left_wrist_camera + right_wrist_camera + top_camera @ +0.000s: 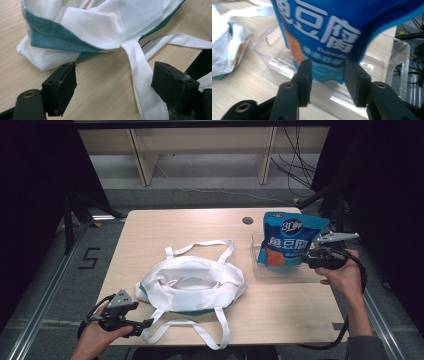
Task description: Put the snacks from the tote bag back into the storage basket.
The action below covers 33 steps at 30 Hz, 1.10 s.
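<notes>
The blue snack pouch (329,37) is standing in the clear tray (280,272) at the bench's right, light and crinkly; the right gripper (327,75) fingers are straddling its bottom edge, released. The left gripper (112,85) is resting released beside the soft tote bag (192,282).

Lab: floor rails (47,285), loose cables (295,167)

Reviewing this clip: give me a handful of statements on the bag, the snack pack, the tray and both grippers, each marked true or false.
1. The blue foil snack pack stands in the clear plastic tray. True.
2. The white cloth tote bag with teal trim hangs off the wooden table. False: it lies on the table, mouth open.
3. The left gripper is open, a white strap between its jaws. True.
4. The right gripper is clamped on the tote bag. False: its jaws flank the snack pack's lower edge.
5. The tray sits left of the bag. False: right, in the high view.
</notes>
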{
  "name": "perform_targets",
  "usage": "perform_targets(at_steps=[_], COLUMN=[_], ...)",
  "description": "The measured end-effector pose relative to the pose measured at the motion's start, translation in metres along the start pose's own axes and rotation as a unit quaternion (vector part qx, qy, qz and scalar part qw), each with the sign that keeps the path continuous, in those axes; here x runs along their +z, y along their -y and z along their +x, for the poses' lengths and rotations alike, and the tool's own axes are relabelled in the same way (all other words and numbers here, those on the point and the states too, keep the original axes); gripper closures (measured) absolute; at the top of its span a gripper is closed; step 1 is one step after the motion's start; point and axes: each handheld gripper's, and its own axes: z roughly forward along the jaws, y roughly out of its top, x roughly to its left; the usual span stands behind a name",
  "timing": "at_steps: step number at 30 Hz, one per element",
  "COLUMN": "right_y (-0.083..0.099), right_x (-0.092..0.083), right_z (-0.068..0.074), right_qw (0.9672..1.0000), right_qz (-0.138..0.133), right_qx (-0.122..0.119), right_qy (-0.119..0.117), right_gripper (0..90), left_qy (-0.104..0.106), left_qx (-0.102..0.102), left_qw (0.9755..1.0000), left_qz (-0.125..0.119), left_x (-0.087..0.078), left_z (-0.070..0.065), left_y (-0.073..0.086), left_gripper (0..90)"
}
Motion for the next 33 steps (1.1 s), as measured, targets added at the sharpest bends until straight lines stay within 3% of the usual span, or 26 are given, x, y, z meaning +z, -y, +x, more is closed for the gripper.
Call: perform_targets(at_steps=[1, 2, 3, 4, 5, 6, 7, 8, 9, 10, 11, 12, 13, 16, 19, 22, 23, 25, 26, 33], right_y=[-0.001, -0.002, -0.002, -0.004, -0.004, -0.004, -0.005, -0.006, -0.006, -0.007, -0.007, -0.008, -0.008, -0.009, -0.01, -0.012, -0.012, -0.013, -0.012, -0.012], right_x=[0.0, -0.001, 0.001, -0.001, 0.0, 0.001, 0.0, 0.0, 0.001, 0.001, 0.002, 0.002, 0.003, 0.004, 0.006, 0.006, 0.008, 0.009, 0.009, 0.011], right_z=[0.005, 0.005, 0.008, 0.011, 0.012, 0.016, 0.017, 0.021, 0.02, 0.025, 0.026, 0.03, 0.03, 0.039, 0.046, 0.056, 0.056, 0.061, 0.066, 0.08], right_qw=[0.9998, 0.9999, 0.9998, 0.9996, 0.9997, 0.9995, 0.9995, 0.9992, 0.9994, 0.9991, 0.9992, 0.9989, 0.9991, 0.9983, 0.9979, 0.9972, 0.9975, 0.9969, 0.9967, 0.9952], right_qz=[0.001, 0.007, -0.005, 0.004, 0.0, -0.005, 0.002, 0.0, -0.002, -0.003, -0.001, -0.001, -0.001, -0.001, 0.005, 0.006, -0.005, -0.002, 0.002, -0.002], right_qx=[0.018, 0.008, 0.013, 0.022, 0.012, 0.023, 0.01, 0.025, 0.006, 0.024, 0.015, 0.021, 0.009, 0.017, -0.001, 0.005, -0.009, -0.016, -0.01, -0.031], right_qy=[-0.005, -0.009, -0.012, -0.018, -0.02, -0.023, -0.029, -0.031, -0.033, -0.035, -0.036, -0.041, -0.042, -0.055, -0.064, -0.074, -0.07, -0.077, -0.08, -0.093], right_gripper=[55.4, 53.8, 52.0, 51.1, 50.6, 49.7, 48.8, 48.3, 47.3, 46.2, 45.7, 45.2, 44.7, 43.5, 42.7, 42.0, 41.6, 40.8, 40.4, 38.1], left_qy=[0.0, 0.002, 0.0, 0.0, 0.0, 0.0, 0.004, 0.004, 0.004, 0.004, 0.004, 0.003, 0.004, 0.003, 0.003, 0.004, 0.003, -0.001, 0.0, 0.005], left_qx=[0.0, -0.002, 0.004, 0.004, 0.005, 0.003, 0.002, 0.01, 0.007, 0.007, 0.007, 0.007, 0.007, 0.006, 0.006, 0.008, 0.009, 0.006, 0.005, 0.001], left_qw=[1.0, 1.0, 1.0, 1.0, 1.0, 1.0, 1.0, 0.9999, 1.0, 1.0, 1.0, 1.0, 1.0, 1.0, 1.0, 1.0, 1.0, 1.0, 1.0, 1.0], left_qz=[0.0, -0.002, -0.002, -0.002, -0.001, -0.001, 0.0, 0.001, 0.0, 0.0, 0.0, 0.0, -0.002, 0.001, -0.002, -0.002, -0.001, 0.001, 0.001, -0.001], left_x=[0.0, 0.0, 0.0, -0.001, -0.001, -0.001, -0.001, -0.001, -0.001, -0.001, -0.001, -0.001, -0.001, -0.001, -0.001, -0.001, -0.002, -0.001, -0.001, -0.001], left_z=[0.0, 0.0, 0.001, 0.0, 0.001, 0.0, 0.0, 0.001, 0.0, 0.0, 0.0, 0.0, 0.0, 0.0, 0.0, 0.0, 0.0, 0.0, 0.0, -0.001], left_y=[0.0, 0.0, 0.0, 0.0, 0.0, 0.0, 0.0, 0.0, 0.0, 0.0, 0.0, 0.0, 0.0, 0.0, 0.0, 0.001, 0.0, 0.0, 0.0, 0.0], left_gripper=[19.2, 19.1, 19.1, 19.2, 19.2, 19.2, 19.1, 19.2, 19.2, 19.2, 19.2, 19.2, 19.1, 19.1, 19.2, 19.1, 19.2, 19.1, 19.2, 19.3])
